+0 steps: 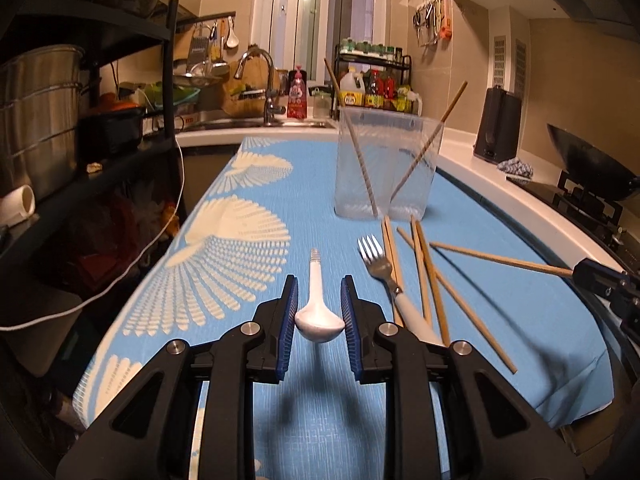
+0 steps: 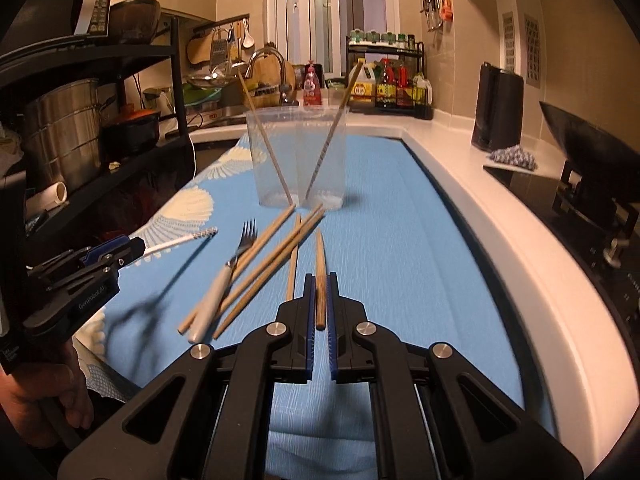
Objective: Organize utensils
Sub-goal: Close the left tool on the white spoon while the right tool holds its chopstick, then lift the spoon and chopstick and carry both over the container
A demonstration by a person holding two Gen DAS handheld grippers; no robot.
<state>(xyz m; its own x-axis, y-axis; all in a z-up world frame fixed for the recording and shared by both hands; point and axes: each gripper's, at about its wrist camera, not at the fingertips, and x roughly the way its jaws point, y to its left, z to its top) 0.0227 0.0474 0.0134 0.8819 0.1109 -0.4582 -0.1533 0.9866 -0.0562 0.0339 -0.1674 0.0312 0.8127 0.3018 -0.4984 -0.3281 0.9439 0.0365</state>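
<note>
Closest in, the left gripper (image 1: 319, 316) is clamped on the bowl of a white spoon (image 1: 318, 312), its handle pointing ahead above the blue cloth (image 1: 248, 420) on the bench, while the right gripper (image 2: 320, 300) is clenched on one wooden chopstick (image 2: 320, 276) that juts forward between its pads. Just beyond, a white-handled fork (image 2: 224, 284) and several loose chopsticks (image 2: 276, 264) lie crossed on the cloth. Farther back stands a clear plastic cup (image 1: 386, 164) with two chopsticks leaning inside, well short of the sink faucet (image 1: 262, 80).
</note>
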